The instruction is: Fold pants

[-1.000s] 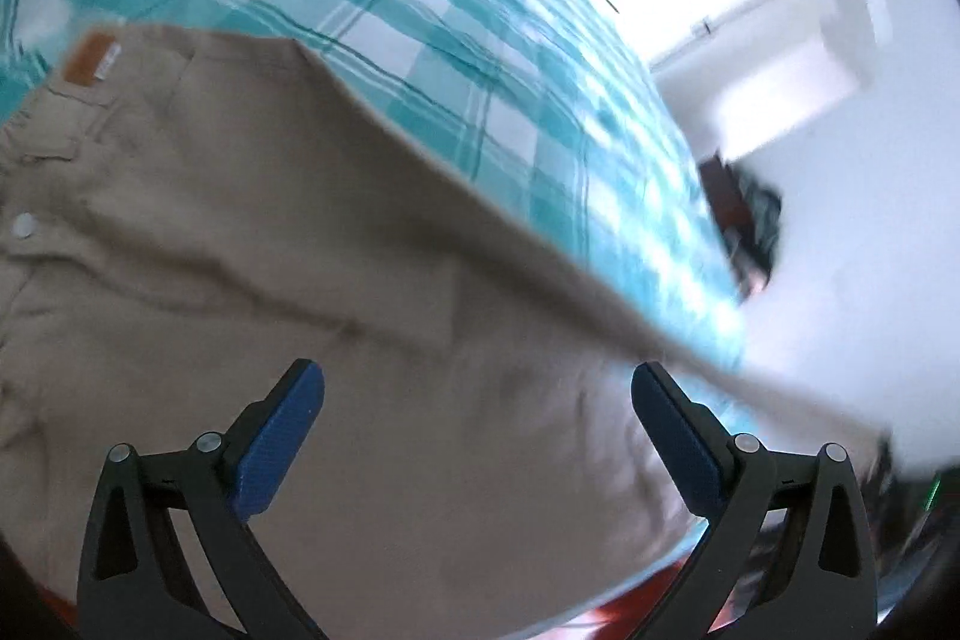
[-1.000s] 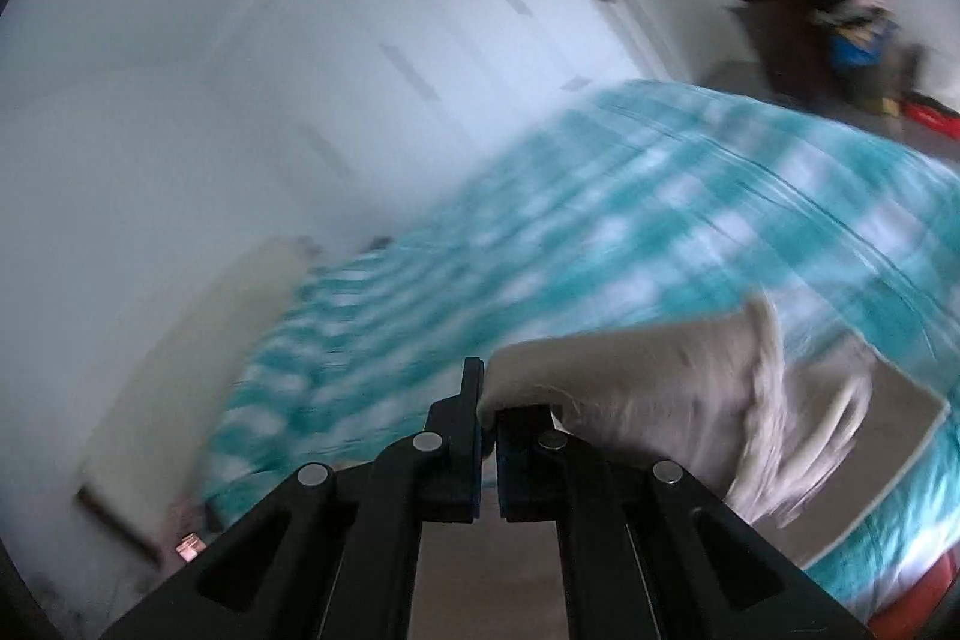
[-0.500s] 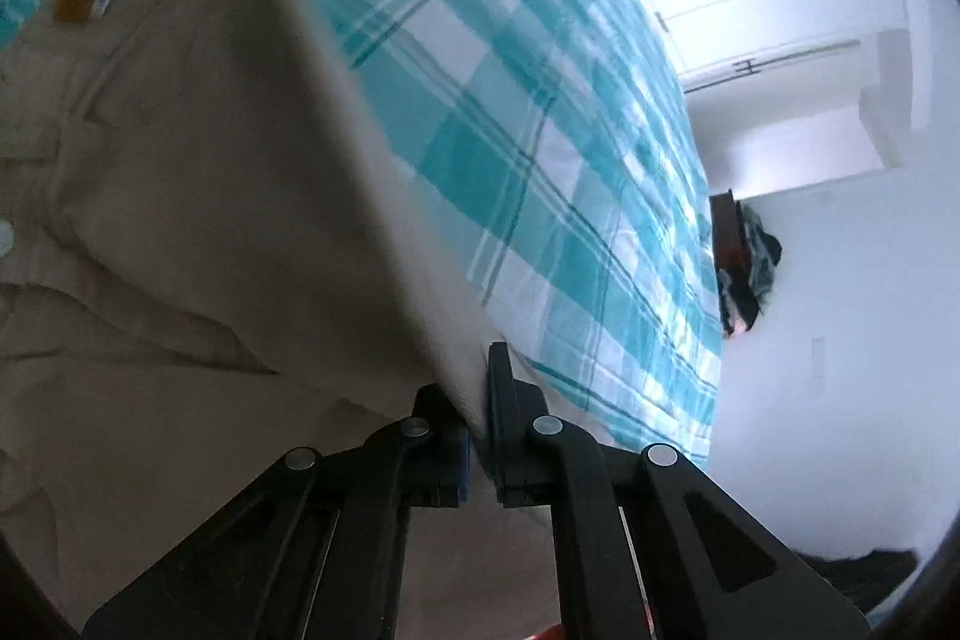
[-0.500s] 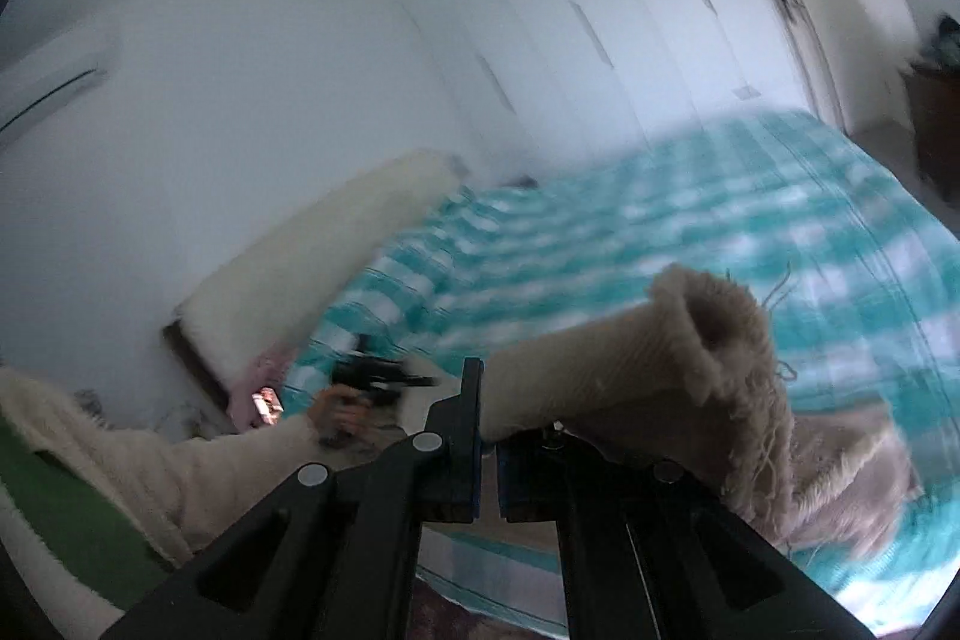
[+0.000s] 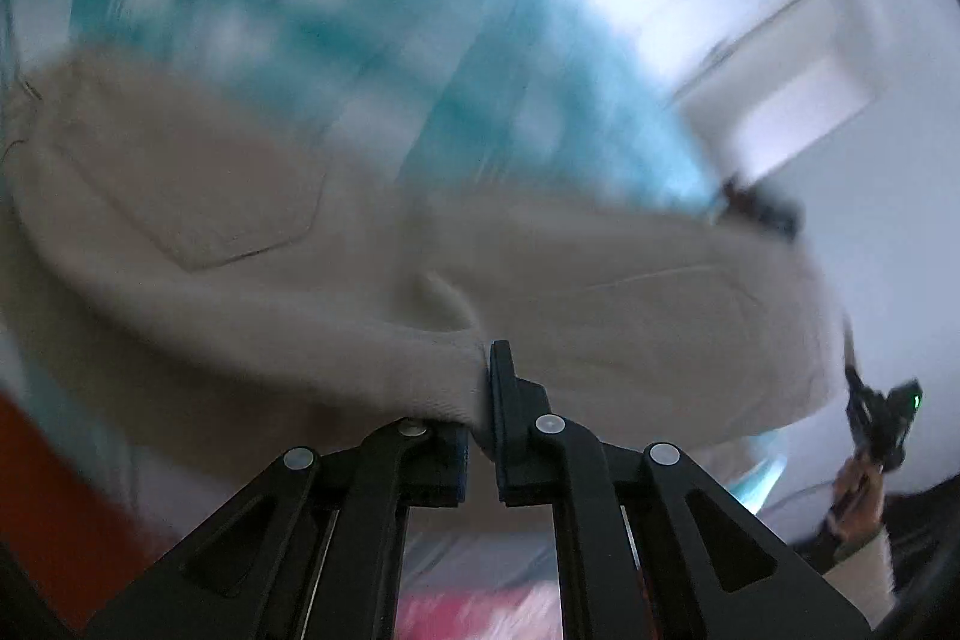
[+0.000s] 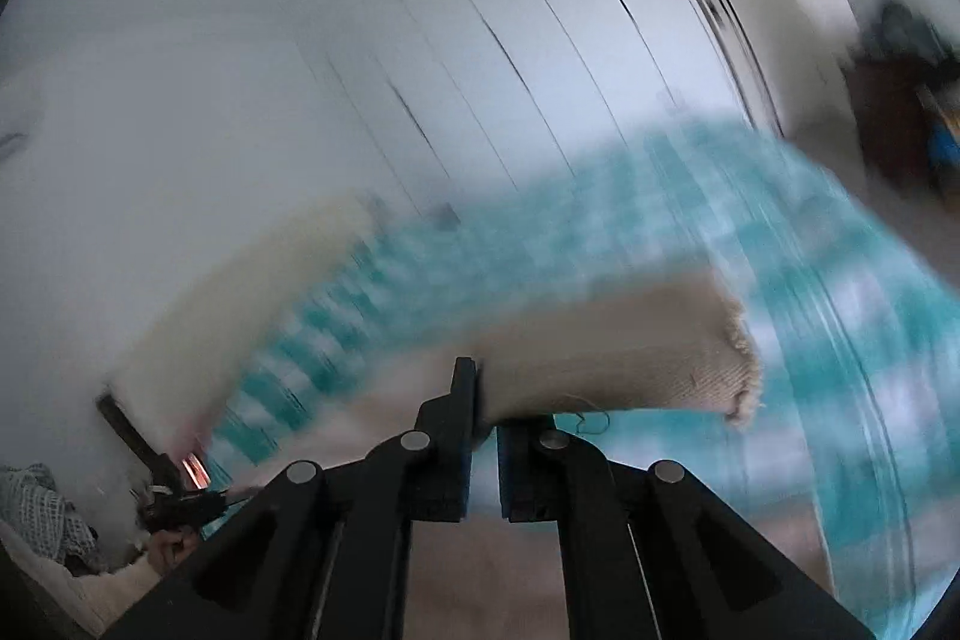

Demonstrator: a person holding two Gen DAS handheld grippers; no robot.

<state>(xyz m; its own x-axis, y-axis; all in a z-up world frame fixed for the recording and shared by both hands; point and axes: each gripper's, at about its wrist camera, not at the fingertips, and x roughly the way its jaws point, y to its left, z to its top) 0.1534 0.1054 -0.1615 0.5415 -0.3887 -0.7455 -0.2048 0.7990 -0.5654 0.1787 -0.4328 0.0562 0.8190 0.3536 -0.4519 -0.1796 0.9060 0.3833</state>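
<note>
Left claw (image 5: 480, 388) is clamped on a fold of the beige pants (image 5: 300, 220); right claw (image 6: 480, 400) pinches the frayed leg hem (image 6: 738, 376) — both lifted over the teal checked bed (image 6: 810, 280). Beyond the bed, open room to the white wardrobe doors (image 6: 480, 40).

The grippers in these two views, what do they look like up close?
Each gripper, left and right, is a black plastic linkage with round silver pivot pins and two flat fingers faced with blue pads. The person's sleeve is cream.
</note>
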